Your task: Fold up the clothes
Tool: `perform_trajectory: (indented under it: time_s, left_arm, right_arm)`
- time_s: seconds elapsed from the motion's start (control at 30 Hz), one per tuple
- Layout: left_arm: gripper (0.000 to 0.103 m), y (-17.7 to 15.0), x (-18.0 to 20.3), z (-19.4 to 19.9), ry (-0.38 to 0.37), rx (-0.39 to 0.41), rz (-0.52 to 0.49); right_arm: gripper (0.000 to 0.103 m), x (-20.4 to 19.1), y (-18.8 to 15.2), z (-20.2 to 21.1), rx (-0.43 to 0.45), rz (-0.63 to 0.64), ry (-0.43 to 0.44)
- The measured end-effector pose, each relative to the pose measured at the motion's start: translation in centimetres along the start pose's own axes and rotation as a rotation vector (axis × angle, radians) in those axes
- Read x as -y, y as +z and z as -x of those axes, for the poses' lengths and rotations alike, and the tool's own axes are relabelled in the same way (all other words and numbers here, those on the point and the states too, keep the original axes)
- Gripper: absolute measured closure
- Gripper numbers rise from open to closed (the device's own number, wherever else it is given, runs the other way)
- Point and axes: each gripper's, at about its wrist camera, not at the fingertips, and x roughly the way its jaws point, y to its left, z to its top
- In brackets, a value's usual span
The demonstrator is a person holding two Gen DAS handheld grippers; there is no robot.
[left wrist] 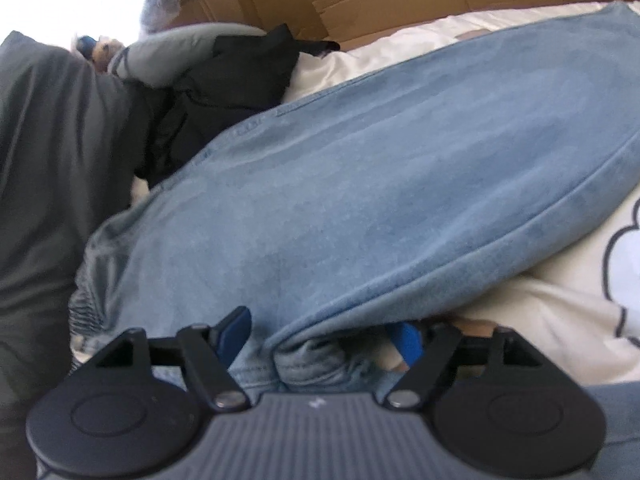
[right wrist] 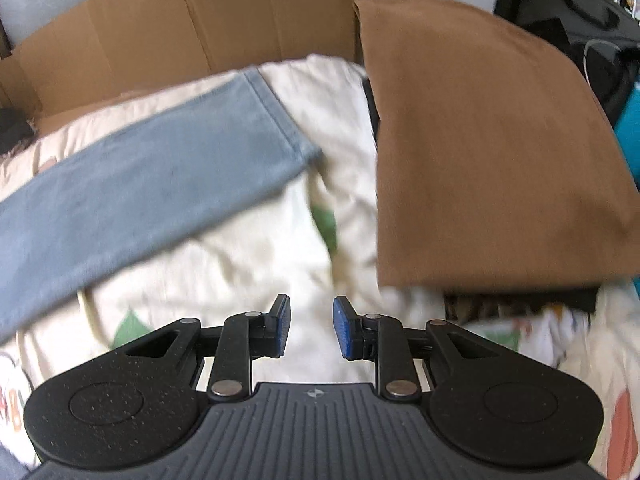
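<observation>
A bed covered by a cream printed quilt [right wrist: 248,248] serves as the working surface; green, orange and outlined cartoon shapes are seen on the quilt. Flattened cardboard [right wrist: 192,36] is stood along the far edge of the bed. Dark bags and a teal object are seen at the right edge of the right wrist view, too blurred to be told apart.

A pair of light blue jeans [left wrist: 380,184] is laid across the quilt, one leg stretched out flat with its hem towards the cardboard. A folded brown garment [right wrist: 492,152] is placed to the right of the jeans leg, on top of something dark. A heap of black and grey clothes [left wrist: 224,80] is piled left of the jeans, beside a dark grey cloth [left wrist: 52,168].

The left claw [left wrist: 324,332] is spread wide, with a fold of the jeans between its blue pads but not pressed. The right claw [right wrist: 311,326] is held partly open above the quilt, with nothing between its fingers.
</observation>
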Motion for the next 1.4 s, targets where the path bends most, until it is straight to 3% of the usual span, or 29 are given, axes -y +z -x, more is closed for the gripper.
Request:
perform_trajectory:
  time_s: [0.1,0.13,0.27,0.37,0.7,0.93,1.07,1.17,1.4]
  left_arm:
    - [0.028,0.0,-0.1,-0.3,0.040,-0.008,0.002]
    - [0.035,0.0,-0.3,-0.4,0.044,-0.019,0.013]
    - [0.059,-0.2,-1.8,0.5,-0.004,-0.042,0.024]
    - [0.064,-0.3,-2.8,1.6,-0.047,-0.034,0.001]
    - [0.072,-0.3,-5.5,3.7,-0.203,-0.045,-0.106]
    - [0.077,-0.2,-7.9,4.6,-0.345,-0.015,-0.071]
    - [0.087,-0.4,-8.8,5.2,-0.387,0.001,-0.042]
    - [0.088,-0.6,-8.8,5.1,-0.420,-0.002,-0.029]
    - [0.090,-0.7,-7.0,2.3,-0.409,-0.044,0.006]
  right_arm:
    - [0.073,0.4,-1.4,0.5,-0.021,-0.004,-0.007]
    - [0.073,0.5,-1.8,0.6,-0.027,-0.006,-0.010]
    - [0.073,1.1,-2.8,1.5,-0.037,-0.005,-0.012]
    - [0.073,1.4,-3.5,2.2,-0.045,-0.007,-0.011]
    - [0.073,3.5,-6.7,3.9,-0.085,-0.066,-0.042]
    - [0.073,6.0,-9.1,5.4,-0.115,-0.109,-0.078]
    - [0.073,6.9,-10.2,6.2,-0.129,-0.137,-0.072]
    - [0.073,7.2,-10.9,6.7,-0.135,-0.154,-0.043]
    - [0.073,6.4,-11.2,7.4,-0.152,-0.135,0.022]
